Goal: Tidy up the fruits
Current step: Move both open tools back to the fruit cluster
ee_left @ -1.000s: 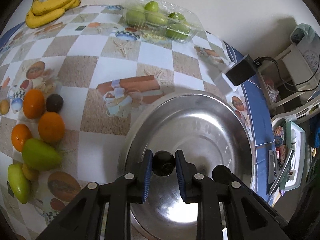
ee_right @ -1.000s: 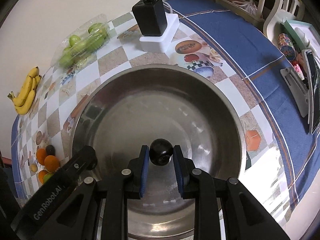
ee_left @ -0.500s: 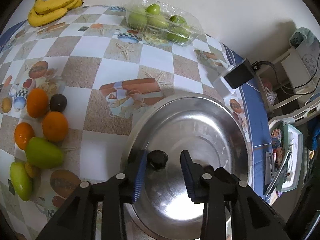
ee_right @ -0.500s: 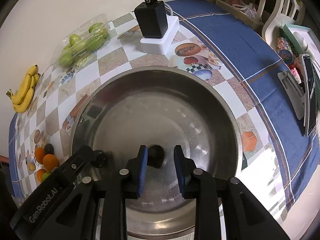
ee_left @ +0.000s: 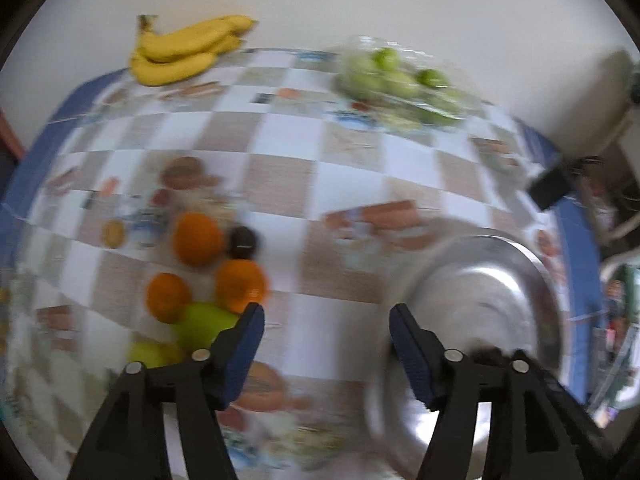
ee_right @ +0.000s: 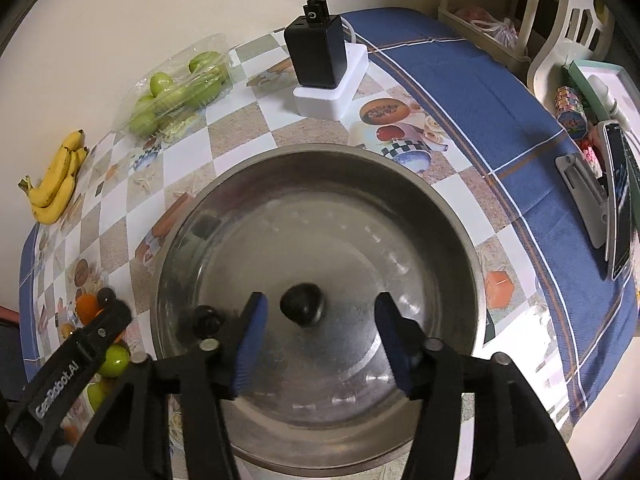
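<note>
The right gripper (ee_right: 318,344) hangs over the steel bowl (ee_right: 448,216) with its jaws opening; a dark round fruit (ee_right: 302,305) lies on the bowl floor between the fingers, just ahead of the tips, with no pad pressing on it; a second dark fruit (ee_right: 206,319) lies in the bowl to the left of it, near the rim. The left gripper (ee_left: 326,330) also has its jaws opening and nothing between them; its view is blurred, and shows tablecloth (ee_left: 280,184) ahead with the bowl at lower right. The remaining loose fruit sits in a cluster ahead and to the left of the left gripper: three oranges (ee_left: 197,239), a dark fruit (ee_left: 243,242) beside them and green fruit (ee_left: 202,324) nearest the left finger. The left hand is judged the nearer to this cluster; the next pick likely calls for a leftward reach, since the cluster lies off the gripper's centre line. The bananas (ee_left: 188,48) and a clear pack of green fruit (ee_left: 394,80) lie at the far edge, well apart from both tools.
</note>
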`<state>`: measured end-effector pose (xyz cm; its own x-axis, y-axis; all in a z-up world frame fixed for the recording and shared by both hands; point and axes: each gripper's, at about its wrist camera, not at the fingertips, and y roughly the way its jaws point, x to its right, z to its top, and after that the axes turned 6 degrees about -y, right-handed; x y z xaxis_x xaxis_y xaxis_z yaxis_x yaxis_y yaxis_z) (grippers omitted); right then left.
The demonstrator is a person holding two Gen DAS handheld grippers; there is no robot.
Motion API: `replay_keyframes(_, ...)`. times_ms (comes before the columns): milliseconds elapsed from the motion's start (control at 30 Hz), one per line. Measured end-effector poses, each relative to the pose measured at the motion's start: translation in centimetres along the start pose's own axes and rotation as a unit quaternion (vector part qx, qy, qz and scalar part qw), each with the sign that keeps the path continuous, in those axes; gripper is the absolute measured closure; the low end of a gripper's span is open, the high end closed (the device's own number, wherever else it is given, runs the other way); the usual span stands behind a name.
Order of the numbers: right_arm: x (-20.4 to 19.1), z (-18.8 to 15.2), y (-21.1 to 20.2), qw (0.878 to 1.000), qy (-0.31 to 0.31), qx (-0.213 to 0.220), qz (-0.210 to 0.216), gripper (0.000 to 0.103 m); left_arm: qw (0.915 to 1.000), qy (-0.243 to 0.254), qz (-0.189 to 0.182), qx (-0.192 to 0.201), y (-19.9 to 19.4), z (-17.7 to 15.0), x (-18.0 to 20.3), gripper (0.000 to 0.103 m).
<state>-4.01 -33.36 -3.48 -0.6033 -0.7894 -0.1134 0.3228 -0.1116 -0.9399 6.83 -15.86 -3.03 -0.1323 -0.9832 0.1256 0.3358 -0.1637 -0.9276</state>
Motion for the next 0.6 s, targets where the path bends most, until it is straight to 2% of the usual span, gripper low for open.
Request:
replay_keyframes(67,-0.2,0.0,0.0,1.000,-0.005,0.000,-0.001,0.042,0.9997,-0.005,0.022,0.002,0.3,0.1,-0.8,0.026)
replay_keyframes(133,-0.4,-0.1,0.1,1.000,-0.011,0.000,-0.003,0.036,0.9989,-0.015,0.044,0.005,0.7,0.2,-1.8,0.017)
replay_keyframes(167,-0.5,-0.1,0.2,1.000,-0.013,0.000,-0.004,0.029,0.9982,-0.020,0.055,0.007,0.8,0.3,-2.2,0.011)
replay_keyframes(200,-0.5,-0.1,0.2,1.000,-0.015,0.001,-0.004,0.028,0.9977,-0.023,0.062,0.010,0.8,0.4,-2.7,0.006)
replay_keyframes(333,-1.0,-0.1,0.1,1.000,-0.027,0.007,-0.003,0.025,0.9960,-0.023,0.084,0.023,0.9,0.6,-3.4,0.001)
replay_keyframes(400,-1.3,-0.1,0.1,0.999,-0.032,0.009,-0.004,0.014,0.9948,-0.020,0.096,0.027,0.7,0.7,-3.6,0.000)
replay_keyframes(600,-2.1,-0.2,-0.2,0.999,-0.049,0.022,-0.006,0.008,0.9934,-0.013,0.106,0.041,0.4,0.7,-4.1,0.000)
